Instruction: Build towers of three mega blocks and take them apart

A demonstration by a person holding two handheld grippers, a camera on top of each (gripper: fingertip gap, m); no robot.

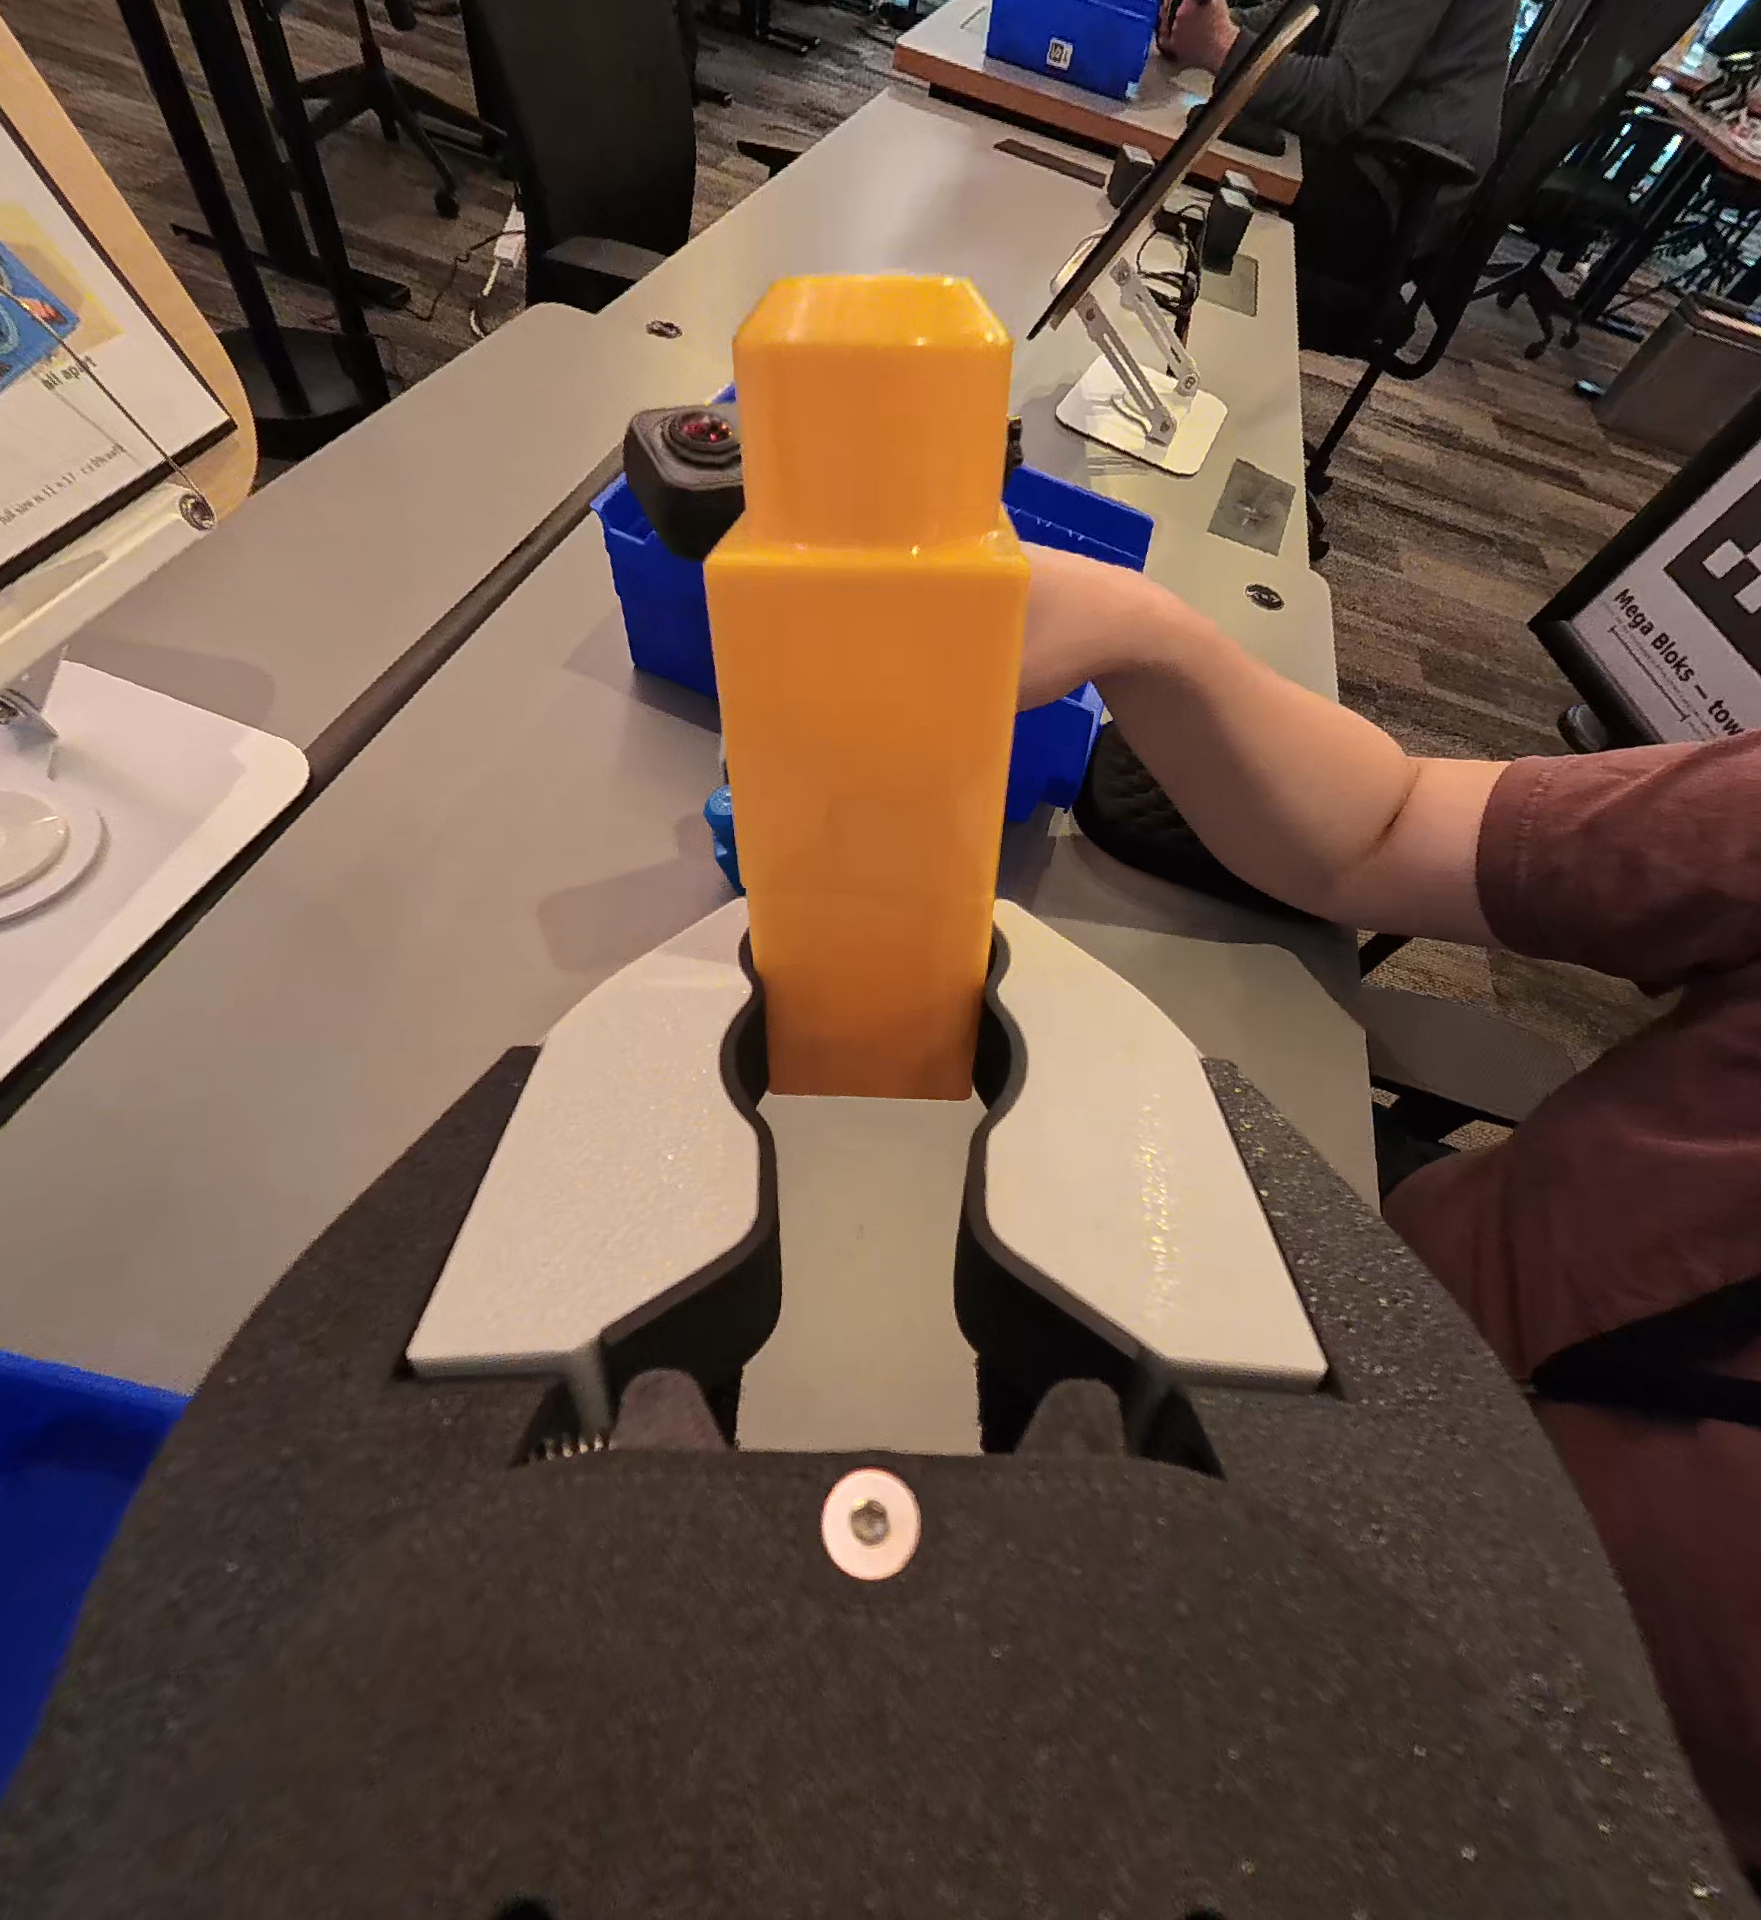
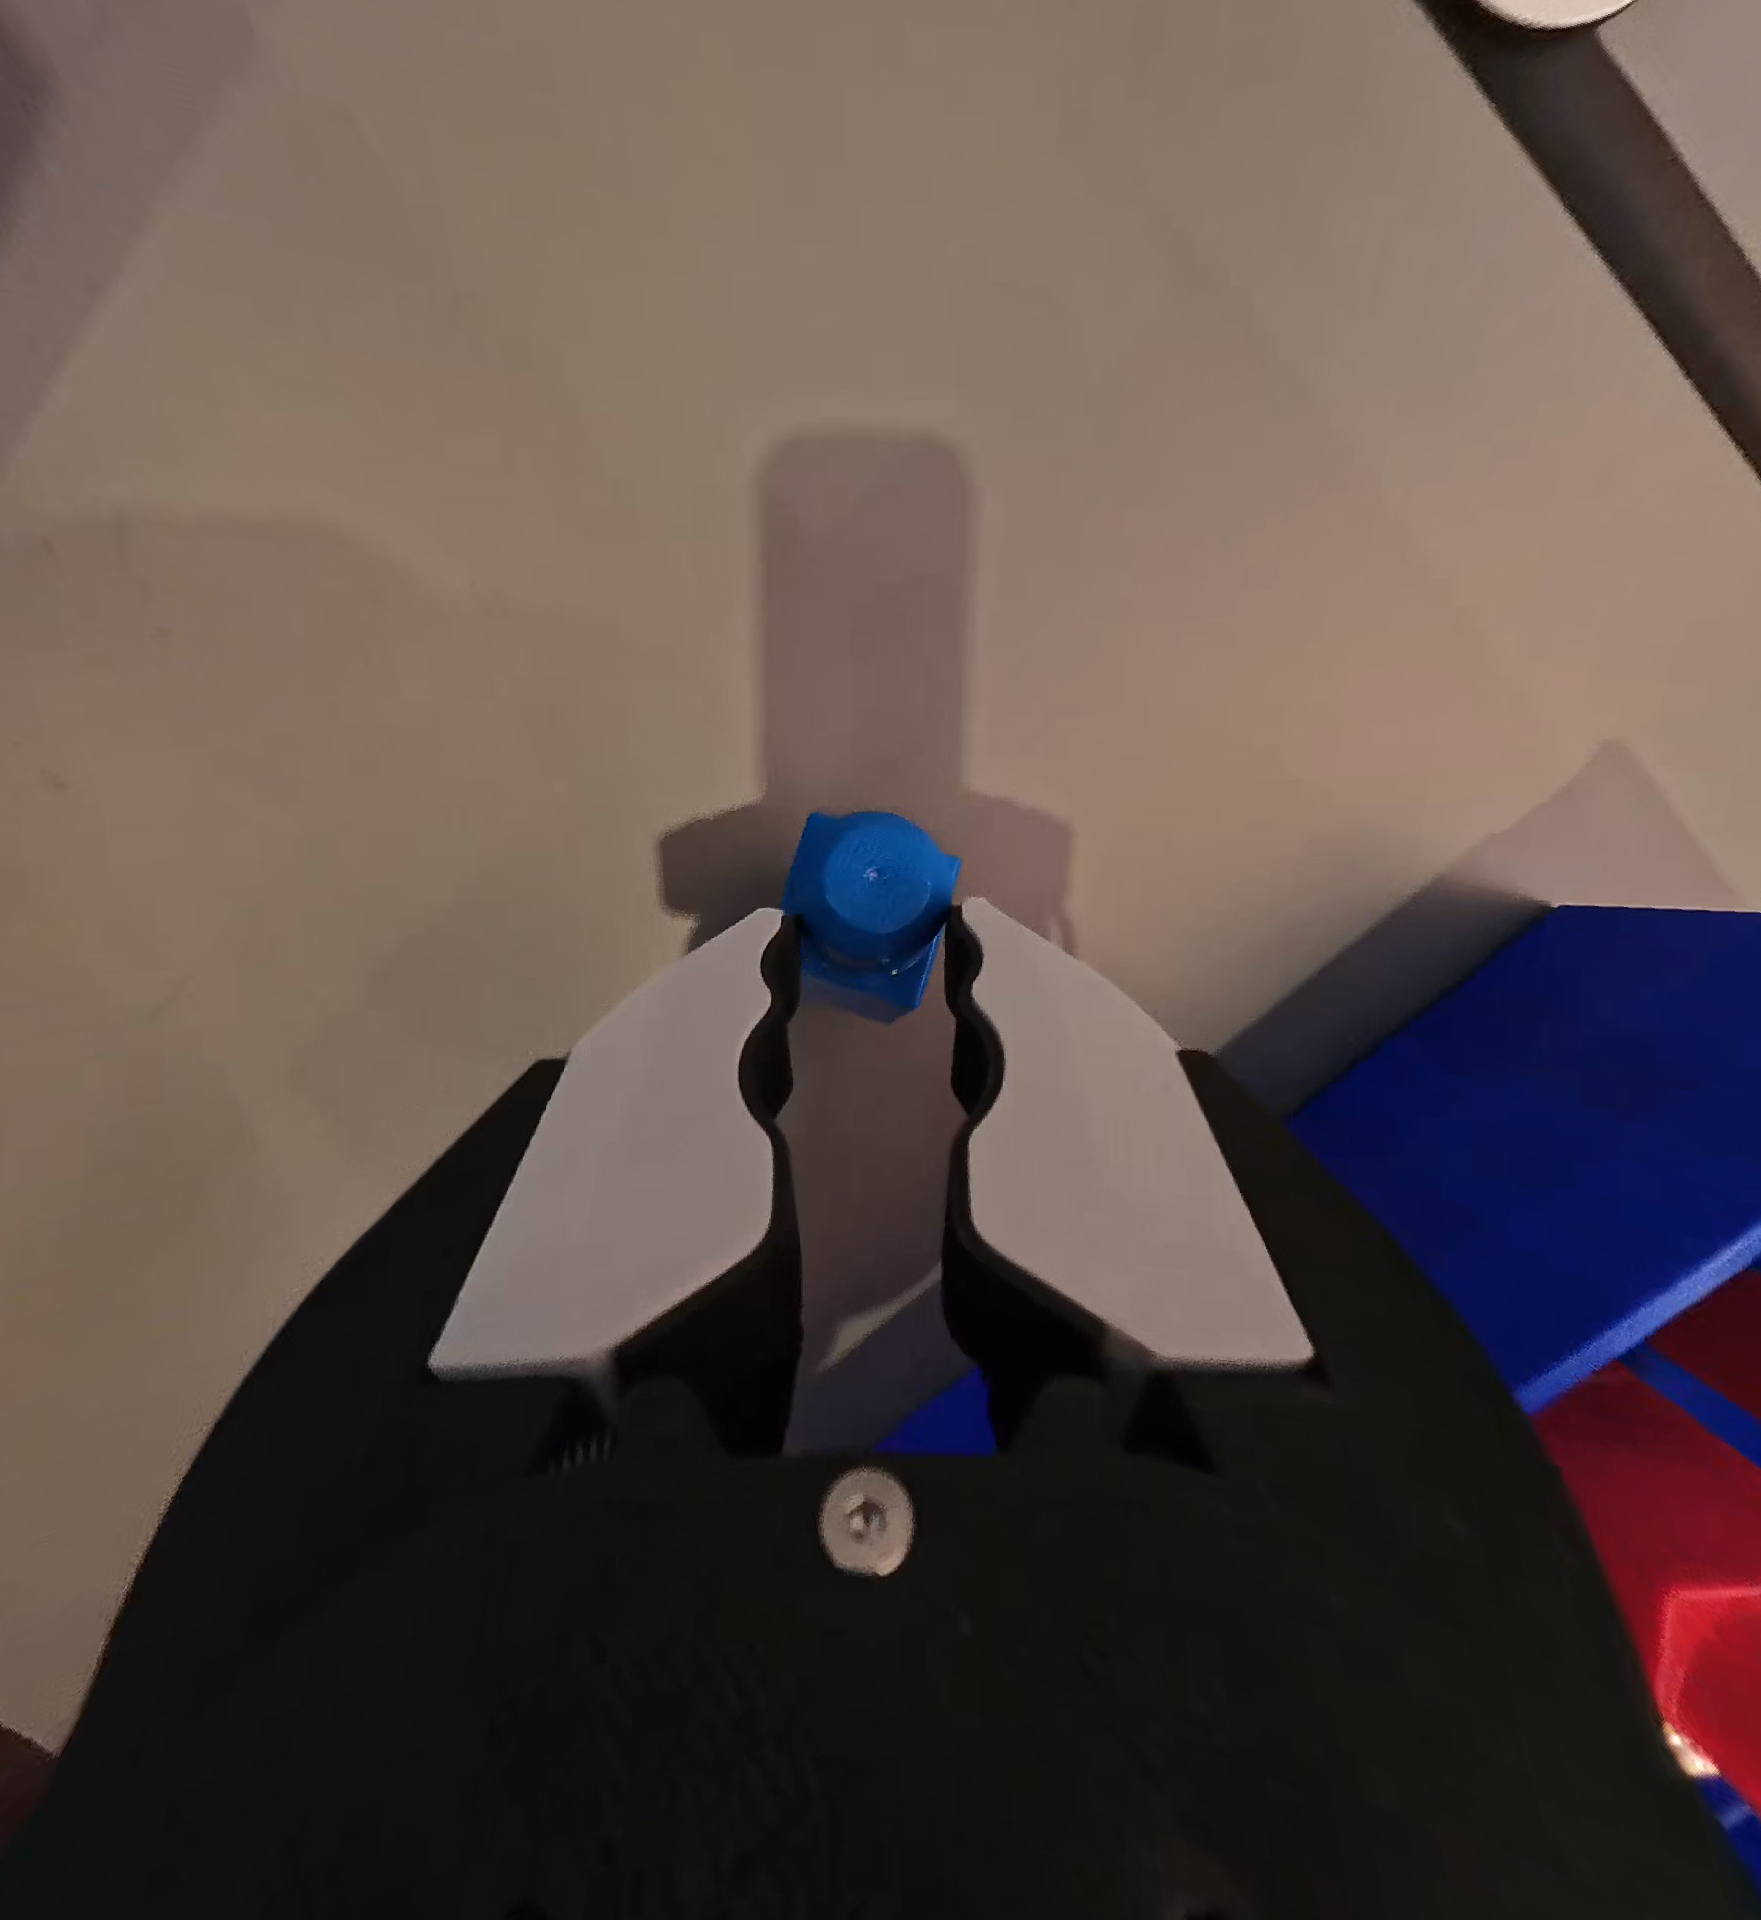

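In the left wrist view my left gripper (image 1: 871, 997) is shut on a tall orange block (image 1: 860, 727). It holds the block by its lower end, stud pointing away, above the grey table (image 1: 388, 935). In the right wrist view my right gripper (image 2: 871, 935) looks straight down at a small blue block (image 2: 871, 914) that stands on the table (image 2: 440, 520), stud up. Both fingertips (image 2: 751, 940) press on the block's sides, at the very tips. The same blue block (image 1: 725, 831) peeks out left of the orange block in the left wrist view, where the right gripper's fingers are hidden.
A blue bin (image 1: 1073, 530) stands behind the orange block; it also shows at the right of the right wrist view (image 2: 1582, 1143), with red pieces (image 2: 1738, 1558) inside. Another blue bin (image 1: 14, 1507) is at lower left. A person's arm (image 1: 1271, 748) reaches over the table. Tablet stands (image 1: 1146, 416) sit at its edges. About 25 centimetres separates my left fingertips from my right.
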